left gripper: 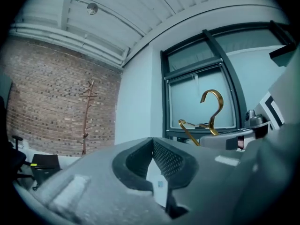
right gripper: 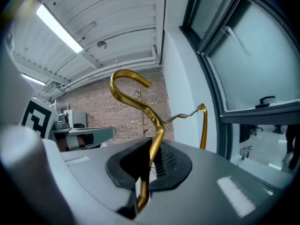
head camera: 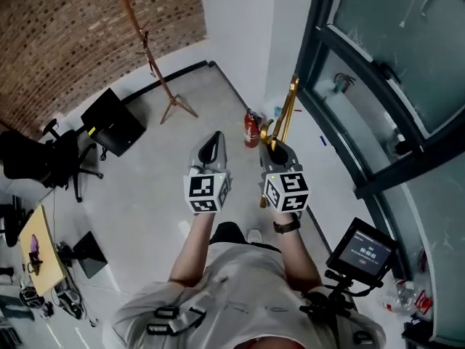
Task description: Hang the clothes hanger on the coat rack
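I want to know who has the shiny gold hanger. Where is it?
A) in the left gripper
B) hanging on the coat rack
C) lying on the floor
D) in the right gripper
D: the right gripper is shut on the gold clothes hanger. The left gripper holds nothing, and the coat rack stands away by the brick wall.

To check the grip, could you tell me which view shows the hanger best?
The right gripper view: the hanger sits central, its neck clamped in the right tongs. The head view shows only a part beyond the tongs; the left gripper view, mainly its hook.
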Demonstrator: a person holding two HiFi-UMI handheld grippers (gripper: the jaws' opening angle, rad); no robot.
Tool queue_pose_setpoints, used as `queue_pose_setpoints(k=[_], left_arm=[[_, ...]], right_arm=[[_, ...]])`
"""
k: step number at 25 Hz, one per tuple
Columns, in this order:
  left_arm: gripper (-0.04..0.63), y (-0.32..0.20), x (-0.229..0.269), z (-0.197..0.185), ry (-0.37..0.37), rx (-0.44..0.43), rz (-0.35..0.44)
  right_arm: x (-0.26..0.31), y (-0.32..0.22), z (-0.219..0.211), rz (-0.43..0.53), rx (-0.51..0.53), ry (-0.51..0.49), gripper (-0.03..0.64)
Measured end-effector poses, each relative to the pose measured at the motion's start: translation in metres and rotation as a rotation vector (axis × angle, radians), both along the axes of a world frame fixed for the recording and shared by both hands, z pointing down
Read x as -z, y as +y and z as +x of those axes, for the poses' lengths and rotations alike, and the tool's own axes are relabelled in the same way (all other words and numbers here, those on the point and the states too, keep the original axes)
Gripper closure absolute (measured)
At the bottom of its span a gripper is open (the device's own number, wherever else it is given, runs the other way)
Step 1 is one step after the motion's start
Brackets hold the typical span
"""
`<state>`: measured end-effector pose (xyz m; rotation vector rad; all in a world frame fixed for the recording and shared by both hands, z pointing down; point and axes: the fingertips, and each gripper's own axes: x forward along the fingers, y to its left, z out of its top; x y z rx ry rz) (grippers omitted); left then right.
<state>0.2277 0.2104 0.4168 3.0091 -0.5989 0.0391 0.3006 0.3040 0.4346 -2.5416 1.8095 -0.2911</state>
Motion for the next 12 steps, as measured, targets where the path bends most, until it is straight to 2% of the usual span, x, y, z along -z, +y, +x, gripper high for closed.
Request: queue_pose_setpoints(k=[4, 7, 12], left_arm=[[0.594, -0.045, -0.011, -0.023, -0.009, 0.080, -0.017], [0.594, -0.081, -0.010, -0.036, 0.003, 0.161, 0.005], [0.594, -0.172, -0.002, -0.049, 0.016, 0.247, 0.046]], right_arm=[[-0.006, -0.067, -0.032, -0.014, 0.199, 0.065, 0.617], [-0.006, -0.115, -0.057, -0.003, 0.363, 0.095, 0.617], [0.004, -0.213, -0.054, 0.040, 0.424, 0.109, 0.617]])
